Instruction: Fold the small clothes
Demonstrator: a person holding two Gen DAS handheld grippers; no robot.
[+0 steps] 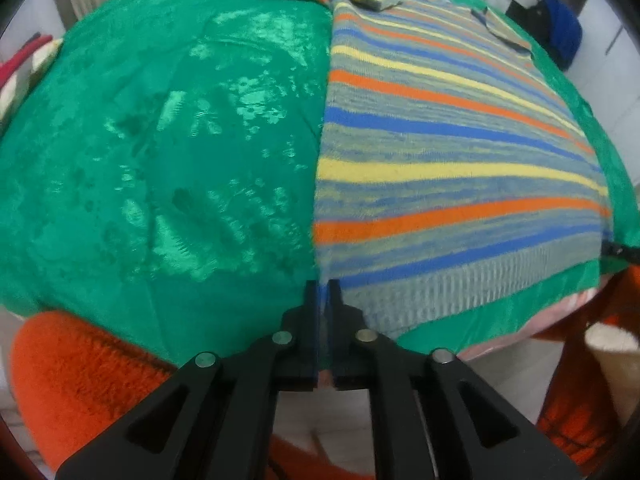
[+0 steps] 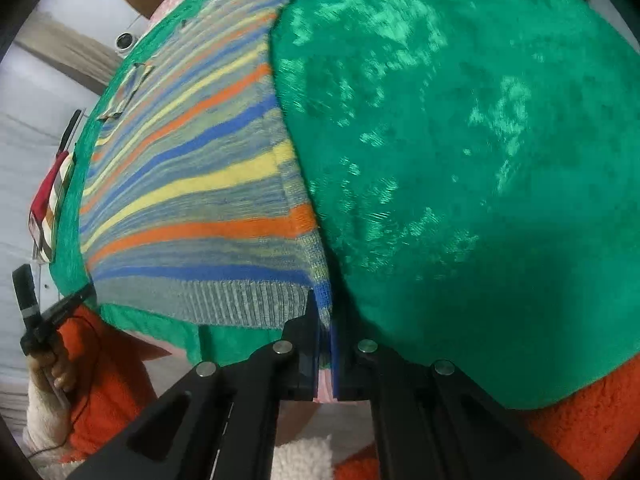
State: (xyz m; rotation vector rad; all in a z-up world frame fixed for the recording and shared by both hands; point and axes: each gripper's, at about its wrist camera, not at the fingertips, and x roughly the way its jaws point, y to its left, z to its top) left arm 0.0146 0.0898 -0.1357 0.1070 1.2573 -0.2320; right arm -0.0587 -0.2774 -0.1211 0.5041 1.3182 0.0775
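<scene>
Two grippers (image 1: 323,286) (image 2: 320,300) at sweater (image 1: 440,160) corners

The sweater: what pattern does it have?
Sweater: orange, yellow and blue stripes on grey-blue knit; clearest in the left wrist view.

The left claw (image 1: 324,286) points steeply down, its jaws nearly together, tips aimed toward 12 o'clock. The right claw (image 2: 324,300) is pitched the same way, jaws pinched together. At 8 o'clock in the right wrist view, a hand (image 2: 56,364) grips the other claw's handle.

I see a surface covered by a shiny green cloth (image 1: 160,140); a striped knitted sweater (image 1: 440,152) lies flat on it, filling the right of my left-wrist frame.
</scene>
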